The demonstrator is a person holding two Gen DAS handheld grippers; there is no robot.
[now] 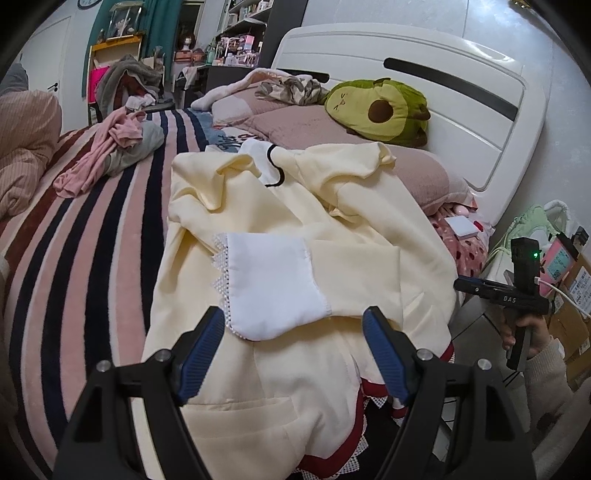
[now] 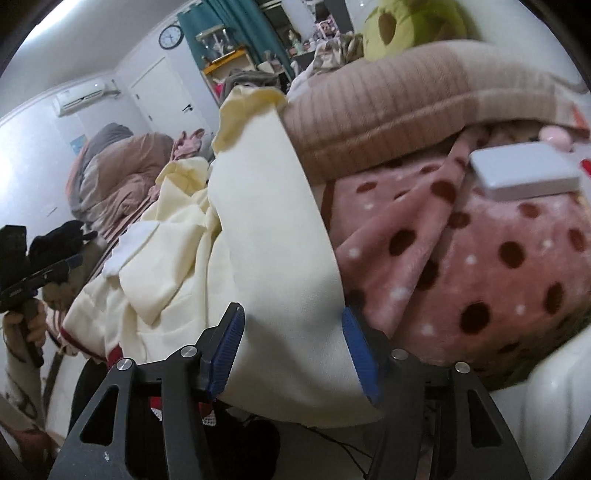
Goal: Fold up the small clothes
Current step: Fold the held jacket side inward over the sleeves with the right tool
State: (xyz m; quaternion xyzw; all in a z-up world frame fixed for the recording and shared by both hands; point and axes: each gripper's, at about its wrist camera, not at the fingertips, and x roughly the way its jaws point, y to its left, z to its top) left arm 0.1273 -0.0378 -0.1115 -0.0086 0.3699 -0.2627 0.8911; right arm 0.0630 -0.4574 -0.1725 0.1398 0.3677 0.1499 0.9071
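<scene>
The cream garment (image 1: 280, 236) lies spread on the bed (image 1: 92, 229) just ahead of the left tool (image 1: 293, 350), whose jaws stand apart and empty. The right tool (image 2: 293, 350) is apart too, straddling a hanging fold without pinching. Light, limp cloth, I'd say; best pinched at a hem or sleeve edge.

Cream garment (image 2: 280, 266) smeared by motion in the right wrist view; lower hem lost behind gripper (image 1: 293, 354) arms. Avocado plush (image 2: 410, 26) cut off at the top edge. Shelf clutter (image 1: 236, 48) too small to tell.
</scene>
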